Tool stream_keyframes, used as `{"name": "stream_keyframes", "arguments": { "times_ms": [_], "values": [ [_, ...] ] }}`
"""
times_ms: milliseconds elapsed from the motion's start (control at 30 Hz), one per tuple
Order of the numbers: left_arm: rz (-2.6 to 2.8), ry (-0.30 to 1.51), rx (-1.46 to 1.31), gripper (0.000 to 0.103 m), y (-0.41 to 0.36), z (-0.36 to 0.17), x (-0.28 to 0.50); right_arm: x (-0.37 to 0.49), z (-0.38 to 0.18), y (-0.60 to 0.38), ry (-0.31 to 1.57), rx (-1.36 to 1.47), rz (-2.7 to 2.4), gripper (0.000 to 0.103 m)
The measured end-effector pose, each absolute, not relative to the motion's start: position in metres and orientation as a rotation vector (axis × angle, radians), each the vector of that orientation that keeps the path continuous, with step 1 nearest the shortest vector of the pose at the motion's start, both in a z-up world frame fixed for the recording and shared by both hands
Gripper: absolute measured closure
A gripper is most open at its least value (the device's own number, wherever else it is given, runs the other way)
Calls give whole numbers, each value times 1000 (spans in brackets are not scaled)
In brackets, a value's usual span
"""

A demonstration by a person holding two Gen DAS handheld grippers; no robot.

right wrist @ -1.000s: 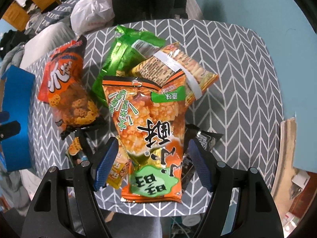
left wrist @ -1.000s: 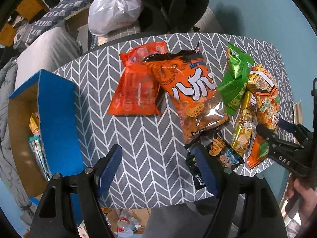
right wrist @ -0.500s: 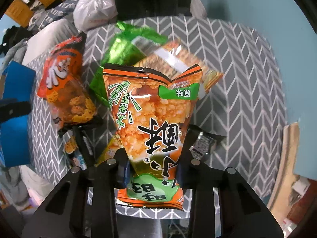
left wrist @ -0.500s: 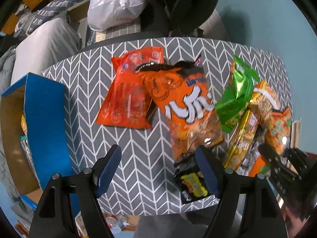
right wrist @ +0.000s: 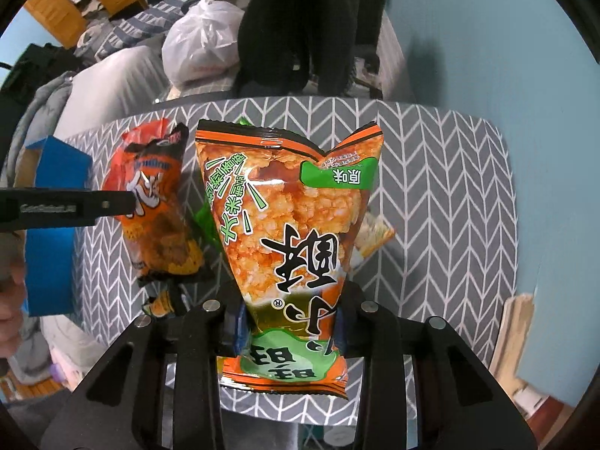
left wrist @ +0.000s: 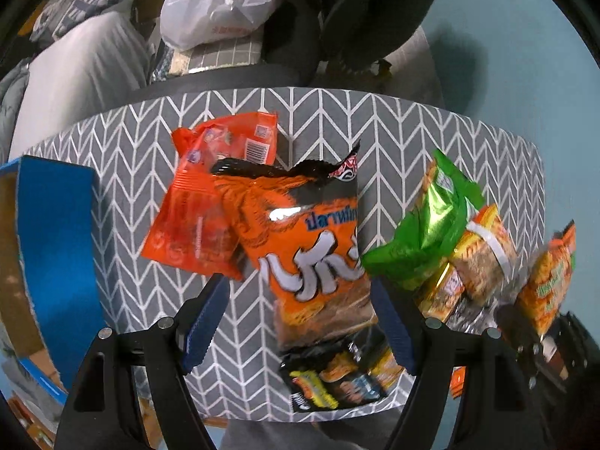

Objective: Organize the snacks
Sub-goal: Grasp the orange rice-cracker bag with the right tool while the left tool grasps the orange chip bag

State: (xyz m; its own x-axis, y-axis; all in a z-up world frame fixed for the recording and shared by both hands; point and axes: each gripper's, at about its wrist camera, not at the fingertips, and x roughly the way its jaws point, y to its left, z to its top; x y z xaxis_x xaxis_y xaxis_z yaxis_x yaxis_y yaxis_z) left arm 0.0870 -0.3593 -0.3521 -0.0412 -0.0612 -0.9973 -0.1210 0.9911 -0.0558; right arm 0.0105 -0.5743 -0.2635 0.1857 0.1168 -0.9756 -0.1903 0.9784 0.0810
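My right gripper is shut on an orange and green rice cracker bag, pinched near its lower end and lifted off the grey chevron table. The same rice cracker bag shows blurred at the right edge of the left wrist view. My left gripper stands open above a big orange puffed snack bag, whose lower part lies between the jaws without touching them. A red-orange bag lies partly under it to the left. A blue cardboard box stands at the table's left edge.
A green bag, a cracker pack and a small black packet lie at the right and front of the table. A white plastic bag and grey bedding sit behind. A dark chair back rises beyond the far edge.
My right gripper closed on the rice cracker bag and lifted it off the pile. My left gripper moved right and slightly down, from bare table to over the big orange bag.
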Motion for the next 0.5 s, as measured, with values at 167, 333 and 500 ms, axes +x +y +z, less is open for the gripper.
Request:
{"name": "stream_keyframes", "arguments": {
  "times_ms": [167,333,500],
  "values": [
    [92,1655,-173,24,-363,-377,96,17,-267,-571,1377,-74,238,70],
    [109,1681,-136,20,-369,-402,99,19,-270,-571,1389,-76,252,70],
    [92,1657,-75,31,-378,-409,98,23,-272,-570,1398,-86,266,70]
  ]
}}
